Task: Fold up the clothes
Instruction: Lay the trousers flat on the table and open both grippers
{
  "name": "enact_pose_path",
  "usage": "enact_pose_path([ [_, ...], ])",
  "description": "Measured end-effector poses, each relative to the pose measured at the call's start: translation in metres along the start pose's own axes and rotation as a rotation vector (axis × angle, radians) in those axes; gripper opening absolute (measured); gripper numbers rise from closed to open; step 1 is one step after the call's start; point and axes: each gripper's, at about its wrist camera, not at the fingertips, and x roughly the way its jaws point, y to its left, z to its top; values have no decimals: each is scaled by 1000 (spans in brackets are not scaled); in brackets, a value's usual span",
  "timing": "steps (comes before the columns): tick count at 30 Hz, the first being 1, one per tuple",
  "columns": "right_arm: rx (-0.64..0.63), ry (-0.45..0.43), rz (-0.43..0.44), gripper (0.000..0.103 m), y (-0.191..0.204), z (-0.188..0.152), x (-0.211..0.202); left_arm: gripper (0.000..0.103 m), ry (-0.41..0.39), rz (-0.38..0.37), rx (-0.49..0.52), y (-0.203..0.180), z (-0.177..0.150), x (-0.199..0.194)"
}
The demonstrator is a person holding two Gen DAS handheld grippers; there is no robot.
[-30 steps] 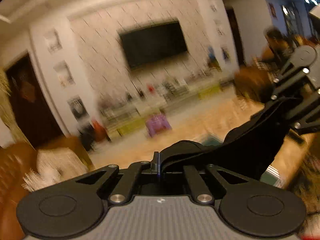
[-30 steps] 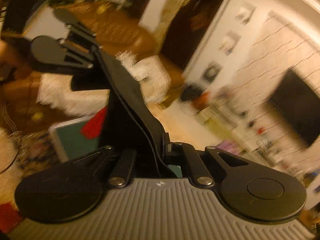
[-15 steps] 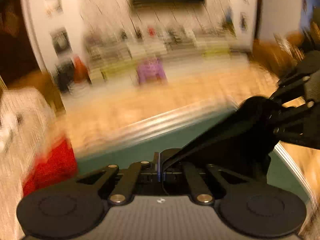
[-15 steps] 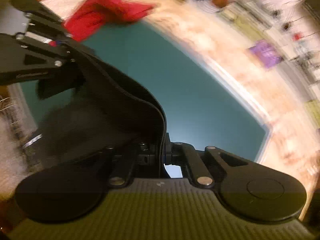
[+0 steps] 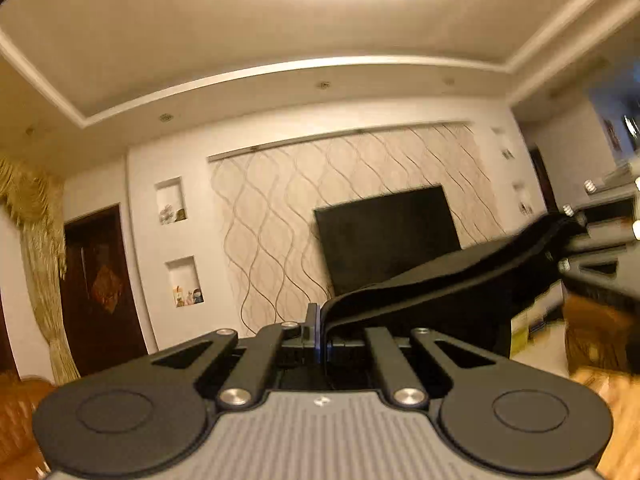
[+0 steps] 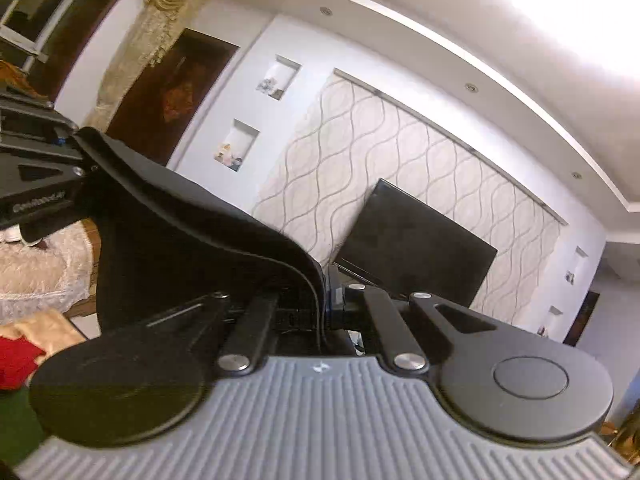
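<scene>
Both grippers raised, cameras tilted toward the ceiling. Left gripper pinches one end of a black garment; right gripper clamps the other end (jaws closed tight on cloth). Garment hangs stretched between them, television behind.

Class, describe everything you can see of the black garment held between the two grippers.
The black garment looks like smooth, matte cloth with a stitched hem along its upper edge. It hangs in the air, stretched in a sagging band between both grippers. The left gripper is shut on one end, the right gripper on the other. More cloth drapes below the band; its full shape is hidden.
</scene>
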Motion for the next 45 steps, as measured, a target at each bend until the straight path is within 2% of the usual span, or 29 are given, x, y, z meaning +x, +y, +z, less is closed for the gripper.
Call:
enact_pose_path([
  [2,-5,11,29,5,3,-21,-22,3,43,-33,48,-20,-31,-21],
  [4,-14,32,72,5,10,-57,-45,2,90,-68,99,-44,-68,-46],
  [6,-14,69,120,5,17,-100,-60,2,180,-124,154,-76,-133,-64],
  [9,-20,161,183,5,59,-187,-86,2,316,-209,236,-124,-230,-91],
  [12,-30,292,274,5,118,-301,-106,2,450,-292,317,-171,-327,-117],
  [14,0,395,355,5,153,-369,-119,2,514,-338,373,-189,-374,-137],
  [16,2,480,425,5,188,-418,-138,2,567,-383,445,-207,-415,-163],
  [19,-84,522,474,5,226,-465,-170,2,570,-407,493,-219,-431,-179],
  [21,-135,514,496,5,240,-481,-188,2,572,-423,525,-227,-441,-189],
  [25,-247,472,514,5,247,-482,-224,2,575,-455,589,-244,-462,-210],
  [28,-320,438,523,5,252,-483,-237,2,577,-478,637,-256,-477,-226],
  [30,-344,431,526,6,261,-494,-241,4,579,-495,662,-263,-486,-235],
  [31,-352,435,524,9,263,-496,-246,4,587,-510,635,-259,-482,-233],
  [33,-340,463,533,25,262,-501,-255,13,600,-538,596,-250,-475,-233],
  [34,-331,464,533,27,255,-500,-257,14,602,-548,587,-245,-471,-238],
  [37,-312,468,535,42,239,-502,-268,27,606,-571,560,-231,-461,-251],
  [39,-295,477,542,48,229,-503,-273,36,616,-606,502,-219,-457,-256],
  [40,-271,487,554,48,221,-501,-269,40,630,-620,457,-211,-456,-257],
  [41,-229,501,563,48,210,-499,-268,47,654,-604,378,-200,-456,-257],
  [42,-186,516,571,48,200,-497,-267,49,678,-587,299,-189,-456,-258],
  [45,30,598,575,49,169,-493,-264,51,745,-532,60,-155,-457,-259],
])
